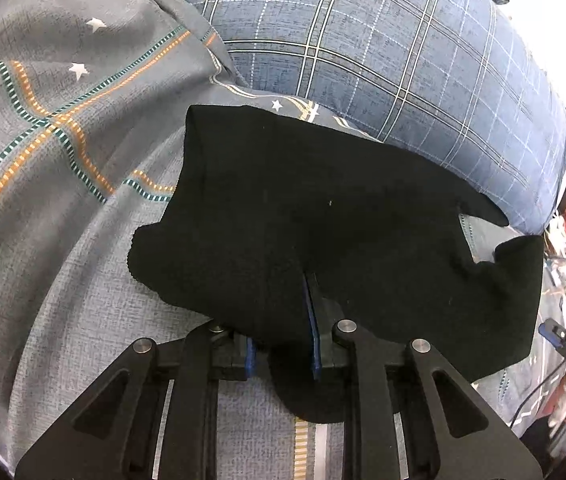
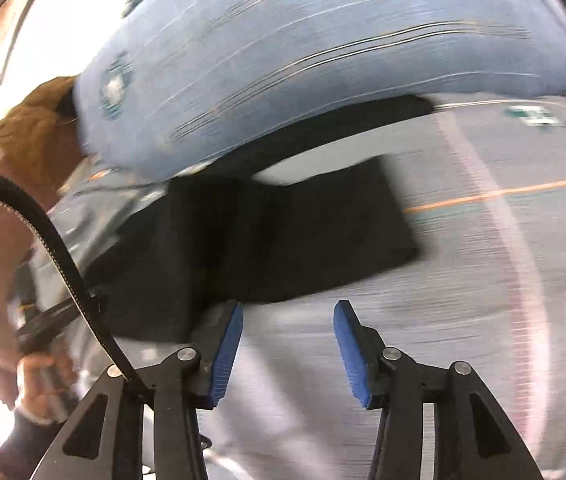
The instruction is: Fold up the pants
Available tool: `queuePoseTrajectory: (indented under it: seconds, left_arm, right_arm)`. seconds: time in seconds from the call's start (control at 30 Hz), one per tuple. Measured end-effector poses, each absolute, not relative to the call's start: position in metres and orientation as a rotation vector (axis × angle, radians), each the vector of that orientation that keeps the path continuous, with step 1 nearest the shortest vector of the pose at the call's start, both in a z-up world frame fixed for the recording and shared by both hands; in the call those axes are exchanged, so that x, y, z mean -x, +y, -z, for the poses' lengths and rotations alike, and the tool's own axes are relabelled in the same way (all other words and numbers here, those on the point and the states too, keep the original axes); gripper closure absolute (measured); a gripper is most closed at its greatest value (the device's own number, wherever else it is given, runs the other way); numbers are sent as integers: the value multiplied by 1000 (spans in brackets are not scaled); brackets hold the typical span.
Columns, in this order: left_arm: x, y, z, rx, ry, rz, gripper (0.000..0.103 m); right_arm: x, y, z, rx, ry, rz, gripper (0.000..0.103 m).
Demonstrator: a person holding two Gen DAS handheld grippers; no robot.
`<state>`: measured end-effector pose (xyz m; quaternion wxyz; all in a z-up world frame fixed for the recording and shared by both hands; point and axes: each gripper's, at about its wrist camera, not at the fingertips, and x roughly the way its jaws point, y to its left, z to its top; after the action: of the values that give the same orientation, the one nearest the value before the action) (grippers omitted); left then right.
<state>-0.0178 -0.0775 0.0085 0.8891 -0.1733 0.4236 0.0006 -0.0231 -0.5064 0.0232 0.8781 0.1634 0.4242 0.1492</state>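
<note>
Here, in the left wrist view, the left gripper (image 1: pixel 283 320) has its fingers (image 1: pixel 311 332) drawn narrow and pinching the near edge of the black pants (image 1: pixel 323 216). The cloth spreads away ahead of the fingers across the grey patterned bedsheet (image 1: pixel 63 240), and a small flap hangs back between them toward the camera. Beyond the pants, farther ahead, lies a blue plaid pillow (image 1: pixel 383 60). The grip on the hem looks meant to carry that edge over for a fold.

In the right wrist view, which is heavily blurred, the right gripper (image 2: pixel 287 344) shows its blue-padded fingers (image 2: pixel 229 352) standing apart with only bedsheet between them; nothing is held. The pants (image 2: pixel 263 236) lie just ahead and to the left of the fingers, their near edge touching or just beside the left one. The pillow (image 2: pixel 323 60) sits beyond. These fingers seem freed to take a fresh hold.
</note>
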Motion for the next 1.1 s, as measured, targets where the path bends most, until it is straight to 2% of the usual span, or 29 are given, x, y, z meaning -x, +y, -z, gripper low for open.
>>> queuePoseTrajectory:
  seconds: [0.3,0.33,0.37,0.43,0.47,0.67,0.83,0.9,1.03,1.1]
  left_arm:
    - [16,-83,-9,334,872,-17,83]
    - [17,-84,-9,330,871,-19,83]
    - [17,-84,-10,326,872,-20,83]
    - [18,-82,-11,328,877,-18,83]
    - [18,-81,-11,332,879,-14,83]
    - [23,-81,-10,340,874,-10,82]
    - [24,-82,-11,345,882,-15,79]
    - [26,-81,-13,344,891,-22,73]
    - [35,-75,-15,334,903,-42,62]
    - [42,-71,-17,324,907,-56,53]
  right_arm:
    - [-31,-525,-7,-312,834,-223,54]
    - [-36,-521,-6,-285,822,-240,59]
    - [-39,-519,-5,-260,813,-252,73]
    - [-41,-514,-5,-236,825,-275,88]
    - [-39,-516,-8,-228,826,-281,93]
    - [7,-551,-38,-166,771,-191,93]
    - [18,-581,-16,-152,882,-77,93]
    - [19,-591,-4,-168,898,-74,93]
    - [21,-586,-13,-165,882,-24,82]
    - [24,-582,-24,-166,865,-28,80]
